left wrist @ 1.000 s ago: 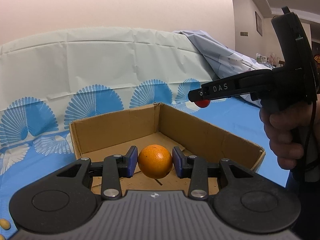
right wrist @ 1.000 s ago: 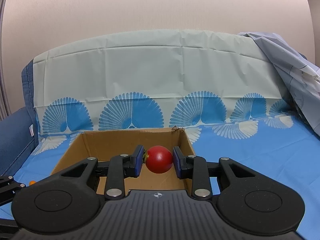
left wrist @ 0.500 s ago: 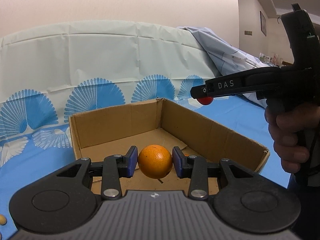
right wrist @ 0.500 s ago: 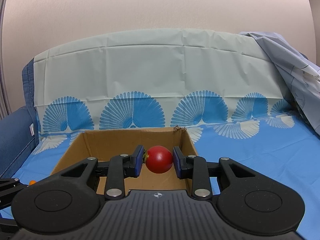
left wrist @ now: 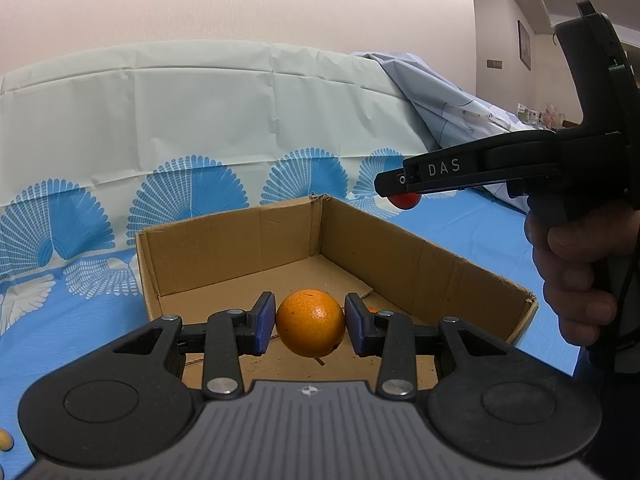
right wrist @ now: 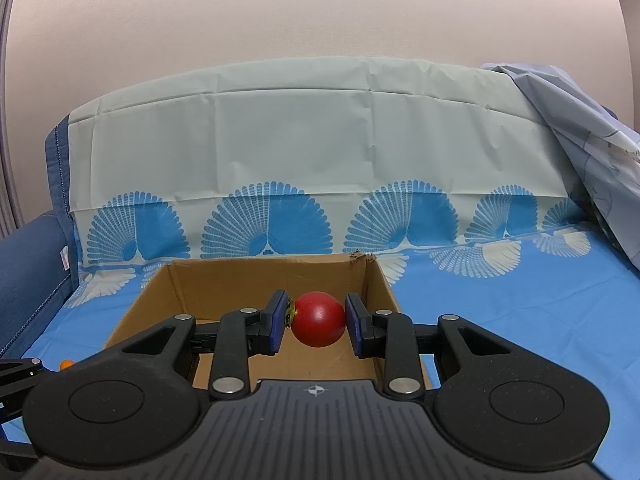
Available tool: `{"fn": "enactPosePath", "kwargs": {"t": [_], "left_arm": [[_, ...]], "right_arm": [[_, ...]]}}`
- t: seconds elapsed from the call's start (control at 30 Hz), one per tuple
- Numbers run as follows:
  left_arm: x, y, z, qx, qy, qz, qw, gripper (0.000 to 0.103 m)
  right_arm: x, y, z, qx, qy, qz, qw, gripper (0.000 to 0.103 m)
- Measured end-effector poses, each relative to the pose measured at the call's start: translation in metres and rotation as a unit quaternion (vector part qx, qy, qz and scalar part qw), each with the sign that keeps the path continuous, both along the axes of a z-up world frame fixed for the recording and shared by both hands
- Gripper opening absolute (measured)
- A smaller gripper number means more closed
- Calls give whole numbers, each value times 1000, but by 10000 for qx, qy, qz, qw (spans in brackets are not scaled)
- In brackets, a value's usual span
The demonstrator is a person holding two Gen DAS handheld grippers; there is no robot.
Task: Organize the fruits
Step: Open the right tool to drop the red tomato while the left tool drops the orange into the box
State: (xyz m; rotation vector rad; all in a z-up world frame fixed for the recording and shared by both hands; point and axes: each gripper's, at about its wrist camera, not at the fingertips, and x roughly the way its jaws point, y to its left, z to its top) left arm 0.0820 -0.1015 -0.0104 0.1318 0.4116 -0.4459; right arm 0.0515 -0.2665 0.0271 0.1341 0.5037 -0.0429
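Where blue fan-print cloth (right wrist: 500, 320) covers surface, cardboard box (left wrist: 420, 256) rests; pale wall (right wrist: 320, 20) behind.

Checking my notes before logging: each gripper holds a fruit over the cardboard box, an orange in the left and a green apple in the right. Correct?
Not quite. The right gripper holds a red fruit, not a green apple, as the right wrist view shows. The rest stands: the left gripper holds an orange over the cardboard box.

Under my tools, the surface is spread with a blue cloth (right wrist: 500, 320) printed with white and blue fan shapes; at the far side it climbs a pale backrest. An open cardboard box (left wrist: 420, 256) sits directly on it. At the near left edge lie small yellowish pieces (left wrist: 5, 439), too cropped to identify.
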Motion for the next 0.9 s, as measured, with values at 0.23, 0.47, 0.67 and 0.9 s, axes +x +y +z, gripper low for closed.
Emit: {"fn": "enactPosePath", "kwargs": {"t": [0.23, 0.47, 0.67, 0.9], "left_arm": [[0, -1, 0, -15, 7, -9, 10000, 42], [-1, -5, -1, 6, 56, -195, 9998, 45], [-3, -5, -1, -16, -19, -130, 9999, 49], [-12, -1, -1, -77, -380, -41, 9992, 49]], "right_arm": [[1, 0, -1, -13, 27, 33, 10000, 33], [5, 3, -2, -19, 131, 68, 9999, 48], [5, 4, -2, -24, 106, -8, 9999, 54], [4, 8, -1, -7, 81, -83, 9999, 54]]}}
